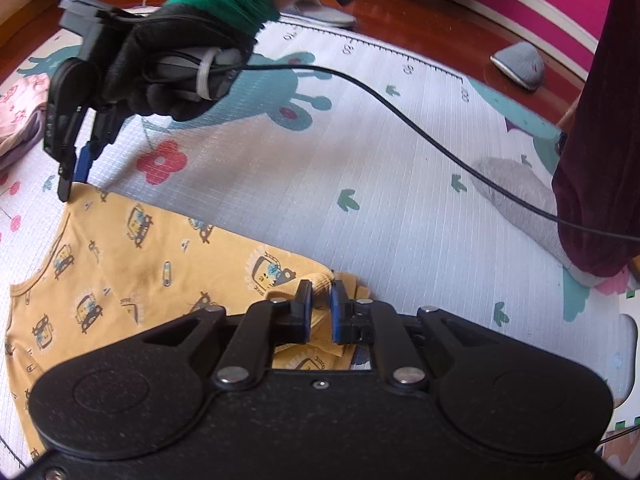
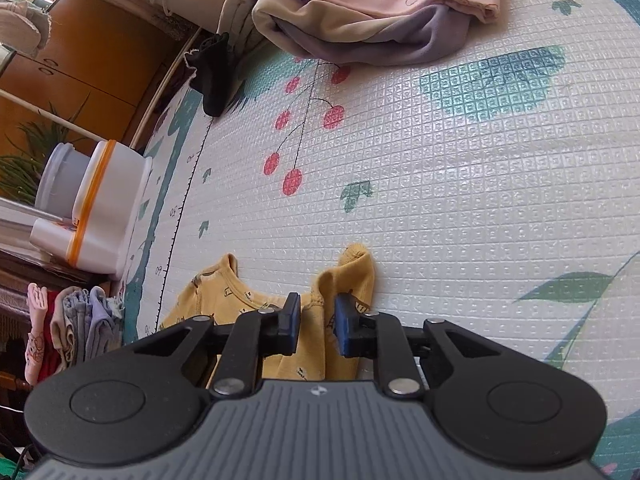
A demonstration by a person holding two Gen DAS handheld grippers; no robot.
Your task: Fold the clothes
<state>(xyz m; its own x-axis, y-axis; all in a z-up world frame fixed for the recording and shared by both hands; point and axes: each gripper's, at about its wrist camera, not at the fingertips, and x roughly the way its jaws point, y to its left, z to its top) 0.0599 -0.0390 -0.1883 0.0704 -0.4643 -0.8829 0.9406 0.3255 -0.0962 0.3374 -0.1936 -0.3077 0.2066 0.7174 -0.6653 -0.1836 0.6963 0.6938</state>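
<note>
We note yellow shirt [image 1: 132, 248] flat on play mat [image 1: 360, 152]. Left gripper [image 1: 320, 306] clenched on bunched cuff [image 1: 322, 284]. Right gripper [image 2: 317, 316] straddles shoulder fabric, grip unconfirmed. We judge sleeve fold in hand; next calls for carrying cuff across body.

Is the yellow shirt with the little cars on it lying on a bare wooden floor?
No, the yellow shirt lies spread on a white play mat printed with flowers and leaves; bare wood shows only beyond the mat's far edge.
</note>
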